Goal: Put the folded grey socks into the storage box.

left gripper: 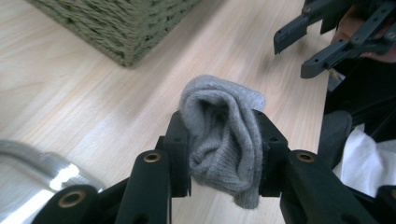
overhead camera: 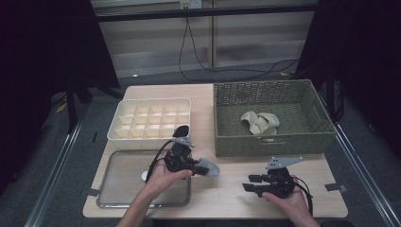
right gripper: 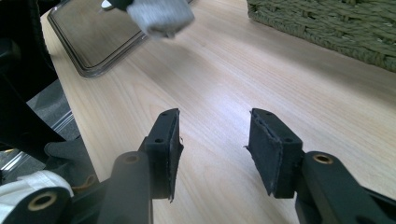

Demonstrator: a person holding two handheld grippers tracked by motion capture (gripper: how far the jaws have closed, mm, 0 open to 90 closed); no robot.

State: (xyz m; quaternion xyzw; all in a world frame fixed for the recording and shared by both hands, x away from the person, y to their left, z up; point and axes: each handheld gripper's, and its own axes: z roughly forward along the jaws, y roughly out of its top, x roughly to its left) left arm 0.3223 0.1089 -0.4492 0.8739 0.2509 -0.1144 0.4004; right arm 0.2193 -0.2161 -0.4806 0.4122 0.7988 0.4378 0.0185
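No writing can be read on anything. On the counter [overhead camera: 227, 189], the metal tray [overhead camera: 123, 179] lies at left, below the divided white box [overhead camera: 151, 118]. The left claw [left gripper: 224, 149] pinches a folded grey sock [left gripper: 222, 135] above the wood, its ribbed knit clear in the left gripper view. The high view adds beige socks [overhead camera: 259, 123] in the wicker basket [overhead camera: 269, 142]. The right claw [right gripper: 215, 144] is spread, nothing between.
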